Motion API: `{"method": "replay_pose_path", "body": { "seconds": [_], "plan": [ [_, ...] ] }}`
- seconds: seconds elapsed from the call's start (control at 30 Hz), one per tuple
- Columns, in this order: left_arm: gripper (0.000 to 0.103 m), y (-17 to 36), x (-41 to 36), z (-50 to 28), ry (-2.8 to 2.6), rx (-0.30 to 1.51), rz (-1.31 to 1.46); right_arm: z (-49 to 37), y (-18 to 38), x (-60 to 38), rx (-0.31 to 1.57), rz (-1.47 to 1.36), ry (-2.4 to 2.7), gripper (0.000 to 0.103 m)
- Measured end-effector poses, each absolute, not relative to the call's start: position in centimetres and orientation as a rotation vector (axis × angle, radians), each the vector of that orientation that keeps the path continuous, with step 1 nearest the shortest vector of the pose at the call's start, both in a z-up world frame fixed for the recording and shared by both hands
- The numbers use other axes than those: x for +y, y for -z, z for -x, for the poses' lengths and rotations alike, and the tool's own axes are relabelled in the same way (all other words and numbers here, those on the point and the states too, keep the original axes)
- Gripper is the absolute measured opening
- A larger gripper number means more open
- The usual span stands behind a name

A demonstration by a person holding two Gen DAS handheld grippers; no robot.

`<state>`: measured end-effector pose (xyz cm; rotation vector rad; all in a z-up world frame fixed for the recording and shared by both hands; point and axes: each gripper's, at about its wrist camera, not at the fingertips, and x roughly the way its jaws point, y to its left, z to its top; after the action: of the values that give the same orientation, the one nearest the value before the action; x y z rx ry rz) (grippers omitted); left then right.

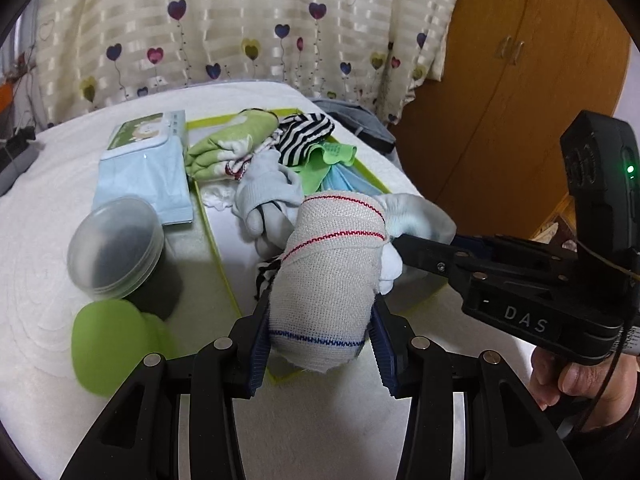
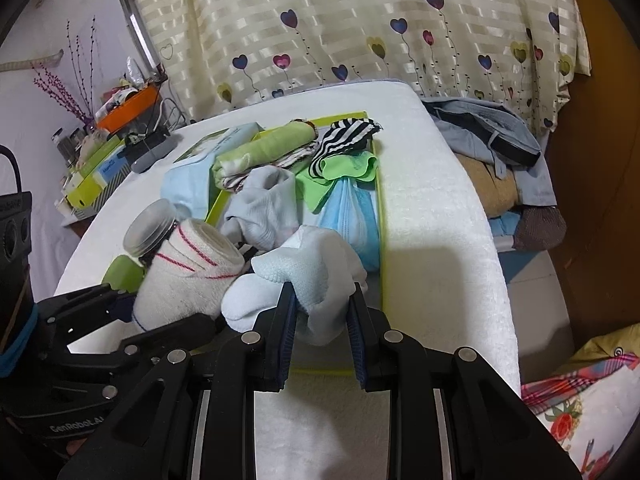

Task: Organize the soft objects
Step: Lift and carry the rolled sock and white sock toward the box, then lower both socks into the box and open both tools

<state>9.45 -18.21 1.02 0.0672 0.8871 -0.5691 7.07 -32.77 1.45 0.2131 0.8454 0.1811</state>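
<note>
1. At the left edge of the white quilted table top (image 1: 48, 240), a flat lime-green rounded pad (image 1: 116, 344) lies near the front rim, with a dark jar with a clear plastic screw lid (image 1: 116, 244) just behind it.
2. A pale blue soft pack of wipes (image 1: 144, 176) lies beside the left wall of the shallow lime-edged white tray (image 1: 216, 240).
3. The left gripper (image 1: 320, 344) is clamped on a beige rolled elastic bandage with red and blue stitched lines (image 1: 332, 264), held over the tray's front part.
4. The right gripper (image 2: 322, 320) pinches a white bunched terry sock (image 2: 304, 276), touching the bandage's right side.
5. Behind them the tray holds a pale grey sock (image 2: 264, 204), a green rolled cloth (image 2: 264, 148), a black-and-white striped cloth (image 2: 344, 136) and a blue mesh pouch (image 2: 356, 216).
6. Right of the tray, bare table runs to the rounded edge.
</note>
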Motion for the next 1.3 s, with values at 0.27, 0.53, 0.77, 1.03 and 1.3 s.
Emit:
{"method": "replay_pose_path", "body": {
  "seconds": [0.27,0.53,0.77,1.03,1.3],
  "plan": [
    [0.043,-0.3,-19.3,-11.0,0.523,0.89,-0.08,-9.1,-1.3,-32.6,0.834,-0.205,-0.178,0.025],
    [0.044,-0.2,-19.5,-11.6,0.509,0.894,-0.078,-9.5,-1.2,-32.6,0.841,-0.191,-0.185,0.028],
    [0.044,-0.9,-19.6,-11.4,0.516,0.879,-0.075,-7.9,-1.8,-32.1,0.826,-0.156,-0.183,0.038],
    [0.046,-1.3,-19.0,-10.2,0.529,0.862,-0.061,-6.7,-2.6,-31.6,0.806,-0.121,-0.179,0.041],
    [0.047,-2.6,-18.4,-9.3,0.544,0.818,-0.047,-6.1,-3.3,-31.2,0.787,-0.114,-0.184,0.041]
  ]
}}
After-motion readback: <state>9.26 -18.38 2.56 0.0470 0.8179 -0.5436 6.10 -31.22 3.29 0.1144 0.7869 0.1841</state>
